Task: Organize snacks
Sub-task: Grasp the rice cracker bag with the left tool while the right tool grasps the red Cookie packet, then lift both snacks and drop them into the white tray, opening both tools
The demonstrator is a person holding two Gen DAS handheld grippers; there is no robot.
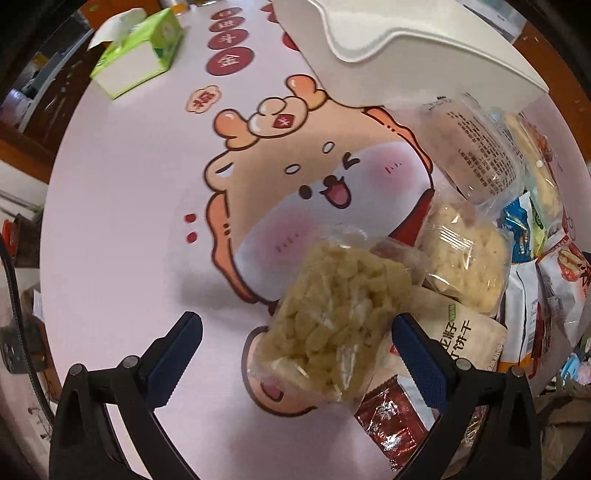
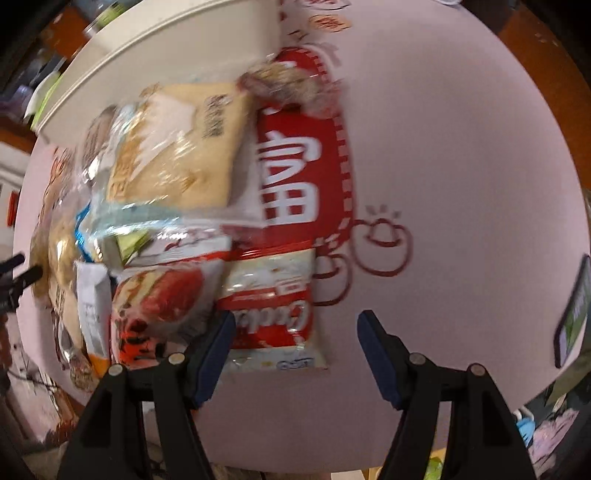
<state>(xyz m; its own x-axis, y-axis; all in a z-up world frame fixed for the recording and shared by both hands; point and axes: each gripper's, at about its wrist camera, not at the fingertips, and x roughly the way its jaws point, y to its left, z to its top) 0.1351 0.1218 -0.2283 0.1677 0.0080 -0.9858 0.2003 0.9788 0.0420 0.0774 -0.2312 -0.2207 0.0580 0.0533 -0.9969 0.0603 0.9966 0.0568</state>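
Snacks in crinkly plastic packets (image 1: 465,254) lay heaped beside the white plastic bin (image 1: 424,48), awaiting sorting; both grippers, left gripper (image 1: 295,354) and right gripper (image 2: 295,354), hung open, empty.

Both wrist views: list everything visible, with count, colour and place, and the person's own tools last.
clear bag of pale yellow puffed snacks: one, nearest, between the left tongs' fingers, untouched
second clear bag of puffed snacks: one, behind it
mixed snack packets: a pile, count unclear, beside the tray
red-and-white cracker packet: one, pile's near edge
white plastic tray: one, far side
green tissue box: one, far left
pink cartoon table mat: one, under everything
left tongs: open
right tongs: open, empty
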